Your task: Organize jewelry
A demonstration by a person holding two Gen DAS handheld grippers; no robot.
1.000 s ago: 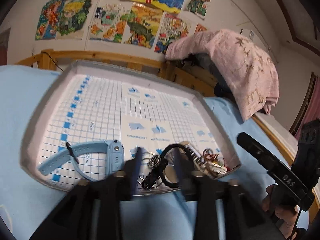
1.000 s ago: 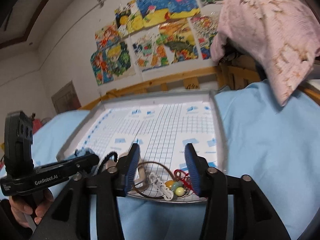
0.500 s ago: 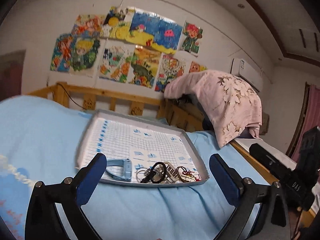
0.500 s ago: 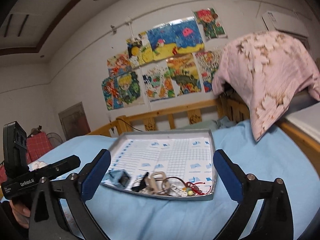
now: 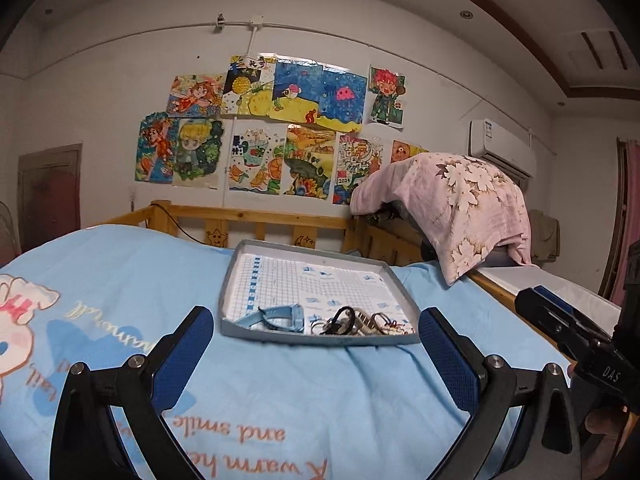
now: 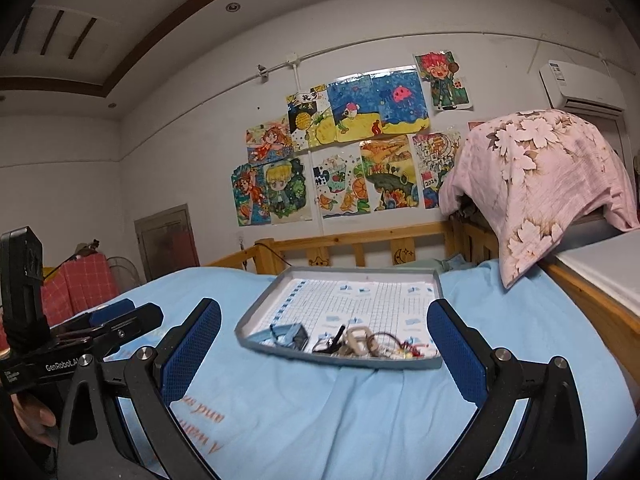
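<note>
A grey tray (image 5: 240,256) (image 6: 260,306) lined with blue-gridded paper lies on the light blue bed sheet. Along its near edge sit a blue wristwatch (image 5: 280,316) (image 6: 288,334), a black cord (image 5: 340,318), pale chain links (image 6: 356,338) and a red-threaded beaded piece (image 6: 408,350). My left gripper (image 5: 316,340) hangs wide open in front of the tray, well short of it, nothing between its blue pads. The right gripper (image 6: 324,340) stands just as wide and empty, also back from the tray. Each gripper shows at the edge of the other's view.
A wooden bed rail (image 5: 256,220) runs behind the tray. A pink flowered cloth (image 5: 464,200) drapes over something at the right, beside a white surface (image 6: 600,268). Children's drawings (image 5: 280,128) cover the wall. A person's hand (image 6: 32,416) holds the left tool.
Both grippers opened from half-shut over the jewelry to fully wide. Both pulled back and rose away from the tray, which now looks small and far.
</note>
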